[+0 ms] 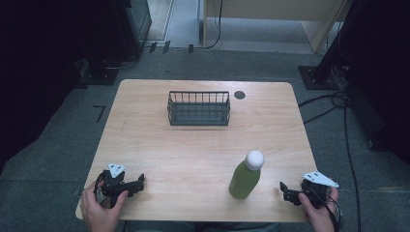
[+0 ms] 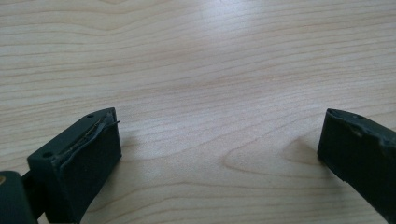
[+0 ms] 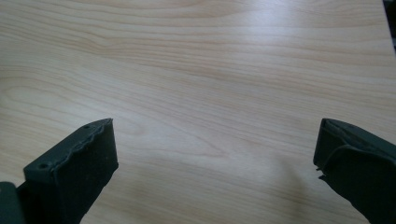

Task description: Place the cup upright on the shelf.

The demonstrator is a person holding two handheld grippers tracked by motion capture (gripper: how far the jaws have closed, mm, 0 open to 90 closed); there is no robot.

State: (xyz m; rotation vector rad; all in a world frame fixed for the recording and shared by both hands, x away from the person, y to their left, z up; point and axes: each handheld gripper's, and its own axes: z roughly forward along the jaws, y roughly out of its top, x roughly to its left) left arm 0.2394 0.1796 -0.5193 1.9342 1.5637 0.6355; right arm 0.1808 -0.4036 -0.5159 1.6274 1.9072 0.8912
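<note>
A: While both hands rest at the near edge, left gripper (image 1: 138, 183) gapes wide, holding nothing. Progress?

B: None visible. Green bottle (image 1: 245, 177) stands upright near the front, untouched; wire basket (image 1: 198, 108) sits well apart at the back. Right gripper (image 1: 286, 191) spread wide too, just beside the bottle. Everything remains to do.

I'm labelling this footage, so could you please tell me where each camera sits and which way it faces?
High view: above the person's side, looking forward and down on the table, basket and green bottle; both hands and the left gripper and right gripper enter from below.
Left gripper view: rides on the left gripper, looking along its open jaws at bare wood.
Right gripper view: rides on the right gripper, looking along its open jaws at bare wood.
Shared: both gripper views show the same tabletop.
</note>
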